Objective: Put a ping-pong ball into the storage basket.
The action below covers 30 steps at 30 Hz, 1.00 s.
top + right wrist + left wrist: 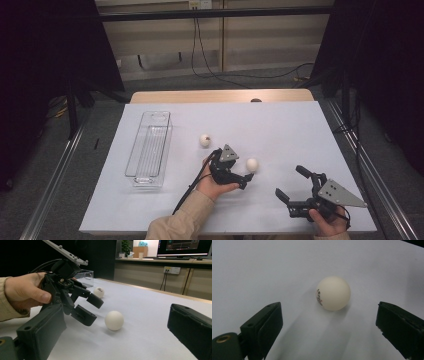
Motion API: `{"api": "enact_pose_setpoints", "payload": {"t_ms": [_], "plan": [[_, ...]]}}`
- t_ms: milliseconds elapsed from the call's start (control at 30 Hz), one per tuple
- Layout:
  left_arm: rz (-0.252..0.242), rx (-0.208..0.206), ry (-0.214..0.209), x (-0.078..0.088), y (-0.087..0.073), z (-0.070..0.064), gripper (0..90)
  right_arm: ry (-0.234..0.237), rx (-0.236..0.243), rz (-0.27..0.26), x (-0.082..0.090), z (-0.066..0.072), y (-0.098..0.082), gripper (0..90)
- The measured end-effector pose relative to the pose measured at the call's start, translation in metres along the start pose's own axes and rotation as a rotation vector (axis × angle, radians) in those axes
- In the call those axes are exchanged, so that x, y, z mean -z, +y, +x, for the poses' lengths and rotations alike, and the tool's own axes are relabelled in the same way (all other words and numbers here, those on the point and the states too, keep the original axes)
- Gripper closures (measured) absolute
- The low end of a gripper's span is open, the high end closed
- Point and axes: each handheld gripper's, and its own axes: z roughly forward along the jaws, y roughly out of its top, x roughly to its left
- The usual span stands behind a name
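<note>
A white ball [252,164] with a dark printed mark lies on the white table sheet [280,125]. In the left gripper view the ball [333,293] sits just ahead of the left gripper [329,321], centred on the wide gap between its jaws and untouched. From above, the left gripper [246,180] points right, just short of that ball. A second white ball [204,139] rests farther back, near the clear tray. The right gripper [291,182] stands open at the front right, empty, facing the first ball [114,320] and the left gripper [95,310].
A clear plastic tray [149,149], long and narrow, stands on the left part of the sheet. The wooden table edge [220,96] shows at the back. Dark stands flank the table on both sides, and cables trail from both grippers.
</note>
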Motion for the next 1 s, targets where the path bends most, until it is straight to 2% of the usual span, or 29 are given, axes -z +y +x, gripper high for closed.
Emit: {"api": "enact_pose_setpoints", "payload": {"t_ms": [633,1000], "plan": [[0.009,0.014,0.012,-0.0023,0.0010,0.0022,7.8,0.001,0.000,0.001,-0.0003,0.0002,0.0000,0.6],[0.017,0.002,0.024,-0.0041,0.0041,0.0016,7.8,0.002,-0.001,0.002,-0.0002,0.0002,-0.0001,0.6]]}}
